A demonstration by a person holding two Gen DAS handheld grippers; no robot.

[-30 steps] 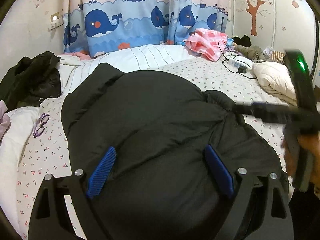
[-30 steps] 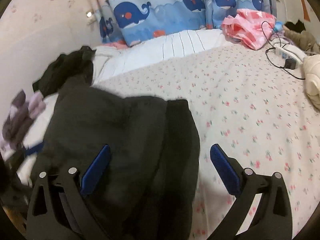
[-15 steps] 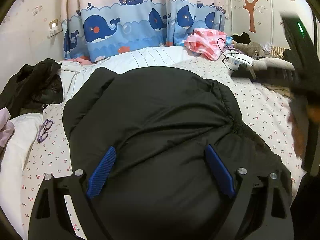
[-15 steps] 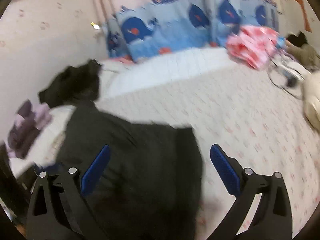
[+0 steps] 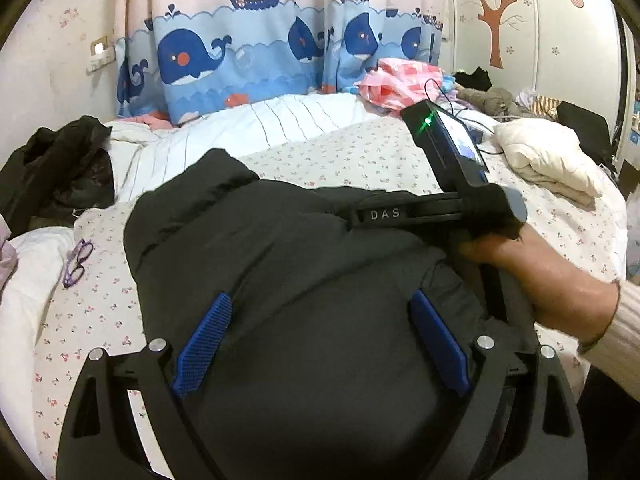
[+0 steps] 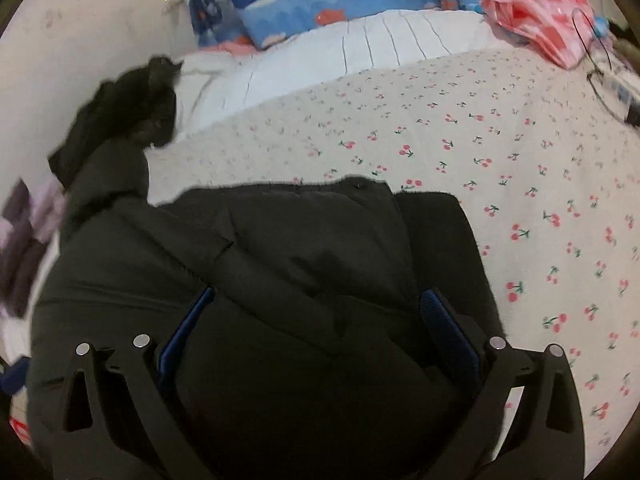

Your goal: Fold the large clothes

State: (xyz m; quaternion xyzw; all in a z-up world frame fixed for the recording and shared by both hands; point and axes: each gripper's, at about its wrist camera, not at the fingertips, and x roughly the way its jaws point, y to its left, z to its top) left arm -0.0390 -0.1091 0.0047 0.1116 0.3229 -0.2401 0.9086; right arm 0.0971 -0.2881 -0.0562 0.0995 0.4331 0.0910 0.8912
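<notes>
Both claws gape wide, holding nothing; right claw (image 6: 320,332) has swung over the black coat (image 5: 288,272), left claw (image 5: 320,340) unmoved.

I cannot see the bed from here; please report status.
Left claw and right claw open over puffy black padded jacket, flat on cherry-print sheet. Purple eyeglasses lie beside it.

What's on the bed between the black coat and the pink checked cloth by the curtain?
Nothing: between the black coat and the pink checked cloth there is only bare cherry-print sheet, clearest in the right wrist view.
</notes>
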